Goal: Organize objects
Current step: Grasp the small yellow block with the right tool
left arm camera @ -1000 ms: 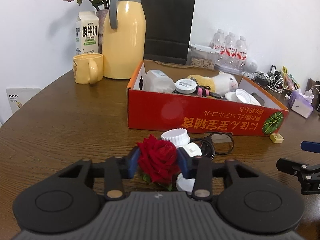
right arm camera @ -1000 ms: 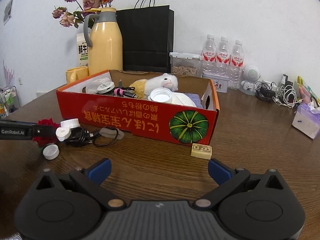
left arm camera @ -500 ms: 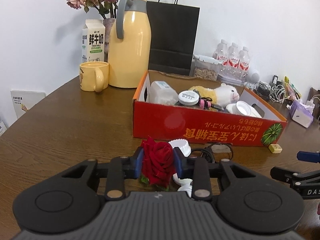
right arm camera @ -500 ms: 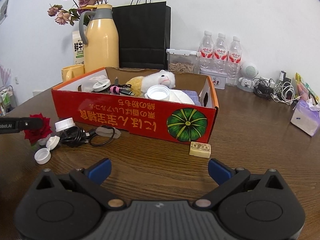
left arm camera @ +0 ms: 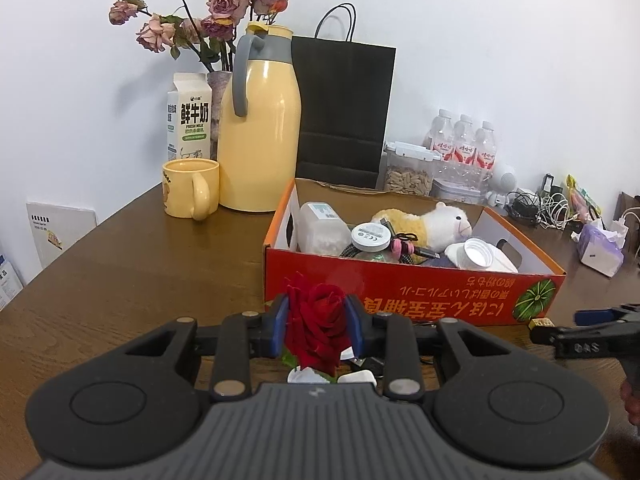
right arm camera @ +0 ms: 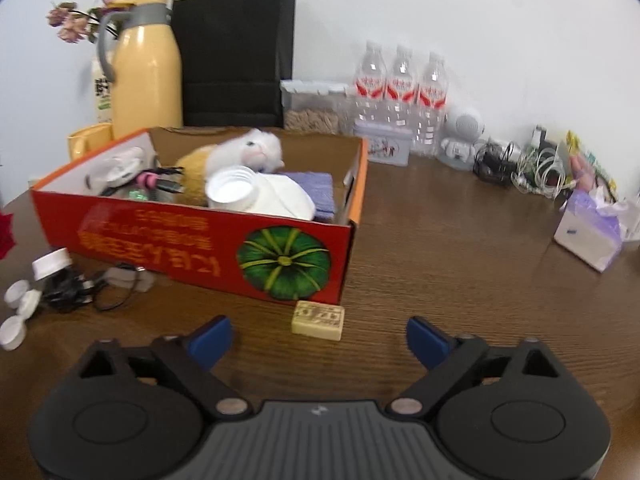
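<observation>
A dark wooden table [left arm camera: 120,280] stands against a white wall [left arm camera: 480,40]. In the middle of the frame is a red cardboard box [left arm camera: 400,292]. The left gripper [left arm camera: 316,330] is clamped on a red rose [left arm camera: 320,320], low centre. The right gripper [right arm camera: 318,340] is closing with nothing between its pads; a small beige block [right arm camera: 318,319] lies just beyond them.

Left gripper [left arm camera: 316,330] pads pinch rose [left arm camera: 318,326] at 6 o'clock; red box [left arm camera: 412,292] beyond; white caps [left arm camera: 308,376] below, apparently on table [left arm camera: 120,280].
</observation>
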`<move>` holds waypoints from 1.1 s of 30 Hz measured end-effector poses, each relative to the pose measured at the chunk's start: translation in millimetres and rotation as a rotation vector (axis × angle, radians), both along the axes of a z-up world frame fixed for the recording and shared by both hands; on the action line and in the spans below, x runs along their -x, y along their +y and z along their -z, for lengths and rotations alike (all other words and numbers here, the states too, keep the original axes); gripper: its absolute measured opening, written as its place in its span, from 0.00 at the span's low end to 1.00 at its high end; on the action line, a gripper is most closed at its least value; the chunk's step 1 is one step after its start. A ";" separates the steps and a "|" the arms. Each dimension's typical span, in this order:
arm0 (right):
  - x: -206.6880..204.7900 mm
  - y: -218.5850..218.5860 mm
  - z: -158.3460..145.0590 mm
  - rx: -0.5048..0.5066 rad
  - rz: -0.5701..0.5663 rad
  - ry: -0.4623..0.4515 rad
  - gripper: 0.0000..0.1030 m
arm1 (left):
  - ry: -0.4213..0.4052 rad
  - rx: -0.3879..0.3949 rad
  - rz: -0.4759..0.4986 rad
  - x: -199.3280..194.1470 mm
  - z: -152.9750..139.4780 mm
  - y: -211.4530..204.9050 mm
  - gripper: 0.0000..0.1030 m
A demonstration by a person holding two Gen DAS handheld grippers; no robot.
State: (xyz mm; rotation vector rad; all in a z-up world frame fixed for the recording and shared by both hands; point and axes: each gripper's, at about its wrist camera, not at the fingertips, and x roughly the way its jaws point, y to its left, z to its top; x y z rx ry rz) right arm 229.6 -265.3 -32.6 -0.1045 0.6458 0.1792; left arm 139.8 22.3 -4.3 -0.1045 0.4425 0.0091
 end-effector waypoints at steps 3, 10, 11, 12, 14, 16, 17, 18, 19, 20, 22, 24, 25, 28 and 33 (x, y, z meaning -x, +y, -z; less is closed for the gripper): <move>-12.9 -1.4 5.6 -0.014 0.031 0.013 0.56 | -0.001 0.000 0.002 -1.0 -0.5 -1.2 0.30; -10.0 1.0 9.6 -0.039 0.002 0.009 0.28 | -0.004 0.005 0.005 -4.3 -1.4 -2.5 0.29; -8.6 1.4 9.5 -0.043 -0.005 0.008 0.28 | -0.005 0.006 0.006 -4.8 -2.0 -2.8 0.29; -7.2 2.0 8.3 -0.043 -0.008 0.002 0.28 | -0.006 0.006 0.007 -5.1 -2.4 -3.4 0.29; -1.9 3.1 4.6 -0.044 -0.014 -0.019 0.28 | -0.009 0.008 0.009 -6.1 -3.4 -4.1 0.29; 5.4 3.7 0.2 -0.052 -0.027 -0.038 0.28 | -0.013 0.008 0.012 -6.8 -4.4 -4.6 0.29; 9.9 3.7 -2.4 -0.058 -0.034 -0.049 0.28 | -0.015 0.008 0.014 -7.2 -4.3 -4.6 0.29; 13.1 4.0 -4.6 -0.063 -0.039 -0.058 0.28 | -0.016 0.007 0.015 -7.6 -4.6 -4.8 0.29; 17.0 4.4 -7.7 -0.070 -0.047 -0.069 0.28 | -0.016 0.008 0.016 -7.7 -4.7 -4.8 0.29; 19.8 4.9 -10.1 -0.076 -0.053 -0.078 0.28 | -0.018 0.008 0.017 -8.1 -5.1 -5.2 0.29; 24.6 7.0 -15.7 -0.085 -0.069 -0.095 0.28 | -0.022 0.007 0.019 -9.1 -6.4 -6.1 0.29; 26.8 10.1 -20.7 -0.090 -0.084 -0.110 0.28 | -0.031 0.007 0.023 -10.7 -8.5 -7.4 0.29; 27.6 12.1 -23.8 -0.093 -0.093 -0.120 0.28 | -0.035 0.006 0.026 -11.7 -10.0 -7.8 0.29; 27.6 18.5 -32.3 -0.097 -0.115 -0.143 0.28 | -0.051 0.001 0.033 -16.7 -16.4 -11.6 0.29; 18.8 30.0 -49.4 -0.095 -0.140 -0.187 0.28 | -0.094 -0.004 0.052 -29.4 -29.9 -20.8 0.29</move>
